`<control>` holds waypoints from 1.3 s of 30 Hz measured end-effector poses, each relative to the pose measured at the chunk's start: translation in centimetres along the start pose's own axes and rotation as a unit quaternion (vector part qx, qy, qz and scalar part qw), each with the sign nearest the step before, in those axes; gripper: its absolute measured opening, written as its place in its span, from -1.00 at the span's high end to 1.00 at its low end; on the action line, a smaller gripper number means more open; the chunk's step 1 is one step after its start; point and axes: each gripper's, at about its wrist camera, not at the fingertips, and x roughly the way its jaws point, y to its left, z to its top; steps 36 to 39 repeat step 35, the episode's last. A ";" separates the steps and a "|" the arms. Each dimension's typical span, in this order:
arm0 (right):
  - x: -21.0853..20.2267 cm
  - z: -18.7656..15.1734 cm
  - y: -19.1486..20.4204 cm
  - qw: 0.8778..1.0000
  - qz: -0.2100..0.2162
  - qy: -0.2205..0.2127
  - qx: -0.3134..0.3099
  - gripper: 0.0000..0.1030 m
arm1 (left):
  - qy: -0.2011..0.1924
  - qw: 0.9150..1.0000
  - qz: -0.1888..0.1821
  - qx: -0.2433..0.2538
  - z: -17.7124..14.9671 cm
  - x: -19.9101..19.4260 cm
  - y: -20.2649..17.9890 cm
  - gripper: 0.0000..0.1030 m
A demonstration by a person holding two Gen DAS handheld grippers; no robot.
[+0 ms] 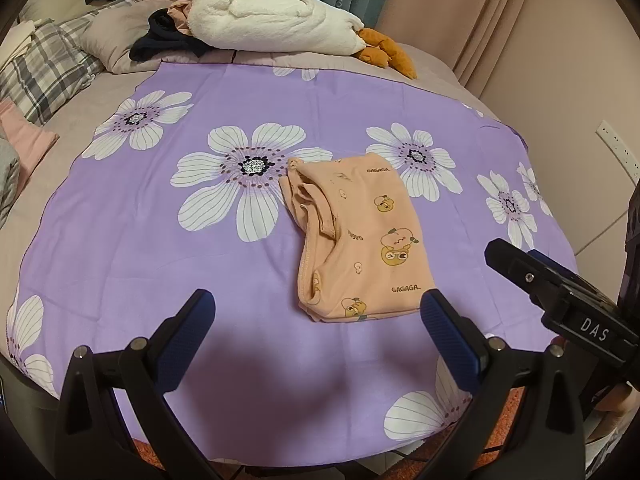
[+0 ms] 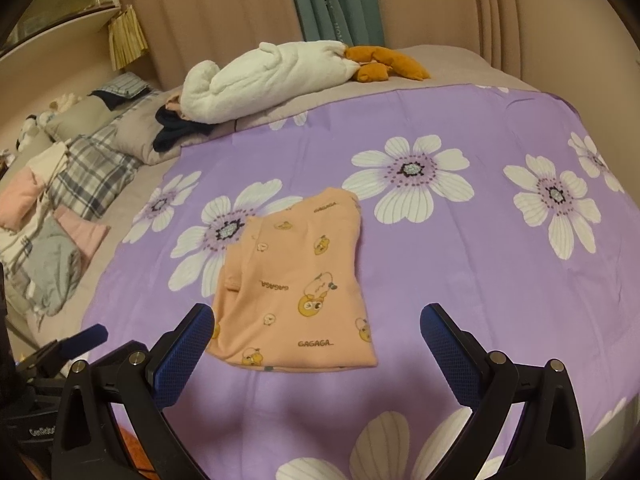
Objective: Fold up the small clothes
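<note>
- Folded garment [image 1: 352,236] — a peach piece of small clothing printed with cartoon figures and the word "GAGAGA", lying flat in a compact folded rectangle on the purple cloth [image 1: 120,240], near the cloth's near edge and slightly toward its right half in the left wrist view.
- Left gripper [image 1: 318,312] — both blue-padded fingers spread wide apart, nothing between them; it hangs over the near edge of the cloth, with the right finger tip just beside the garment's near right corner.
- Right gripper [image 2: 317,326] — fingers likewise spread wide and holding nothing; the garment's near edge lies between the 2 finger tips, and the left tip overlaps the garment's near left corner in the picture. Whether it touches cannot be told.
- Purple cloth — printed with large white flowers, spread smooth over the bed [image 1: 72,120].
- White plush toy [image 1: 276,20] with orange feet — lies along the far edge of the bed, beyond the cloth, beside a dark garment [image 1: 160,40].
- Plaid pillow [image 1: 44,68] and a heap of other clothes [image 2: 36,240] — at the bed's left side, well apart from the folded garment.
</note>
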 end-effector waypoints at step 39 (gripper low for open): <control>0.1 -0.2 -0.5 1.000 -0.002 0.003 0.001 -0.98 | 0.002 1.000 -0.007 -0.002 -0.1 -0.3 0.0 -0.99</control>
